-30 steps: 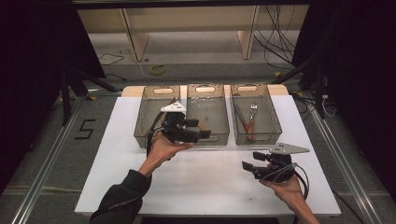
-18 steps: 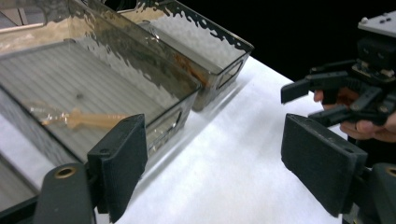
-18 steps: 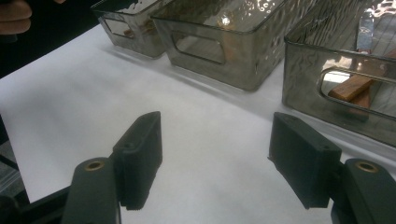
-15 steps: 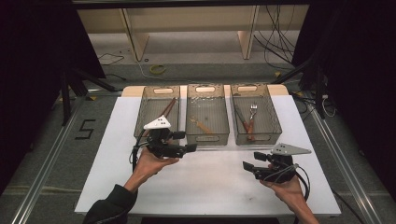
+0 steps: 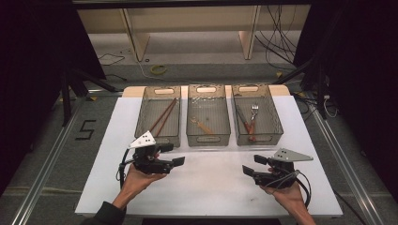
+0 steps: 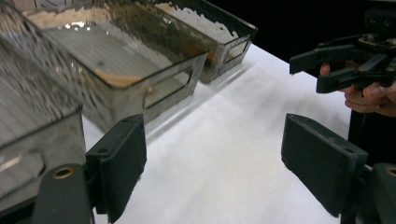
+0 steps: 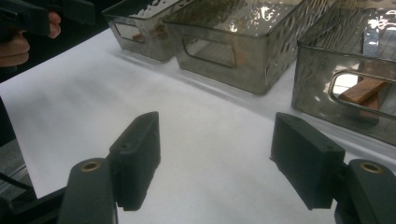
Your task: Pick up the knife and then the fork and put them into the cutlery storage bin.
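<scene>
Grippers, left (image 5: pixel 177 160) and right (image 5: pixel 246 169), gape over smooth white table (image 5: pixel 211 187).

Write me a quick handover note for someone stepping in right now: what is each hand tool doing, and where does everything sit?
Left gripper: open, empty, over the white table in front of the left bin.
Right gripper: open, empty, over the table in front of the right bin.
Chopsticks lie in the left bin, a wooden utensil in the middle bin, a fork with other cutlery in the right bin.
Done: all cutlery seen is binned.
Left: probably nothing, as far as these views show.
</scene>
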